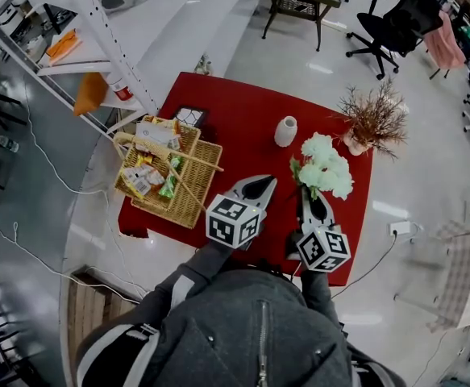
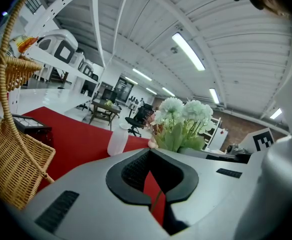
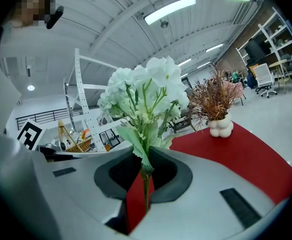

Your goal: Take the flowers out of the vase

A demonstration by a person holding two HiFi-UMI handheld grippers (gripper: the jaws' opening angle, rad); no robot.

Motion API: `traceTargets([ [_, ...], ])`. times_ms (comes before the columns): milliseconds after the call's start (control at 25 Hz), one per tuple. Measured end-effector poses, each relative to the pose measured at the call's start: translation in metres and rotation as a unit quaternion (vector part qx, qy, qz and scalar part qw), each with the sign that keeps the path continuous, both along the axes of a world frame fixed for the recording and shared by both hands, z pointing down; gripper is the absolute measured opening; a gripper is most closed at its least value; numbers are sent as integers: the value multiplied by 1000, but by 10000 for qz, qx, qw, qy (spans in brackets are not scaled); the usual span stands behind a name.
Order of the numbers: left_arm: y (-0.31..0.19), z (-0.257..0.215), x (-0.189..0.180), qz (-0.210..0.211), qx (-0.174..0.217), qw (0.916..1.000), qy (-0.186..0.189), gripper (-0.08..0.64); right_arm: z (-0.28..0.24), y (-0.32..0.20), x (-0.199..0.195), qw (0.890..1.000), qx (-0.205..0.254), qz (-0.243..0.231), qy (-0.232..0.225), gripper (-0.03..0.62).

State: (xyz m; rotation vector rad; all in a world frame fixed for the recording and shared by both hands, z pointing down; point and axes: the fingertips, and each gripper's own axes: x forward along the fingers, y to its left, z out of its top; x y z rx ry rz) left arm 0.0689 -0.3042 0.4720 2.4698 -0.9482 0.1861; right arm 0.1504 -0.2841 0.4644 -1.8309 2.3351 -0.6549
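A bunch of white flowers [image 1: 325, 166] with green leaves stands out of my right gripper [image 1: 309, 193], which is shut on its thin green stem [image 3: 146, 191]. The blooms [image 3: 146, 86] rise just past the jaw tips, clear of the vase. The small white vase [image 1: 285, 131] stands upright on the red tablecloth [image 1: 235, 111], beyond and between the two grippers. My left gripper [image 1: 260, 185] hovers over the cloth left of the flowers. Its tips meet, and I see nothing held between them. In the left gripper view the vase [image 2: 117, 142] sits ahead and the flowers [image 2: 182, 120] to the right.
A wicker basket [image 1: 188, 198] of snack packs sits on the table's left side. A pot of dried reddish twigs [image 1: 372, 119] stands at the right edge. A white metal rack [image 1: 106, 39] is off to the left, with office chairs [image 1: 396, 22] beyond.
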Motion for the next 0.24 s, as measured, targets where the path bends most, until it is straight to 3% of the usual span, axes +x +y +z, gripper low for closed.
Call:
traceTargets([
  [240, -2, -3, 2, 55, 45, 10000, 19, 9, -2, -1, 3, 10000, 30, 63, 31, 45],
])
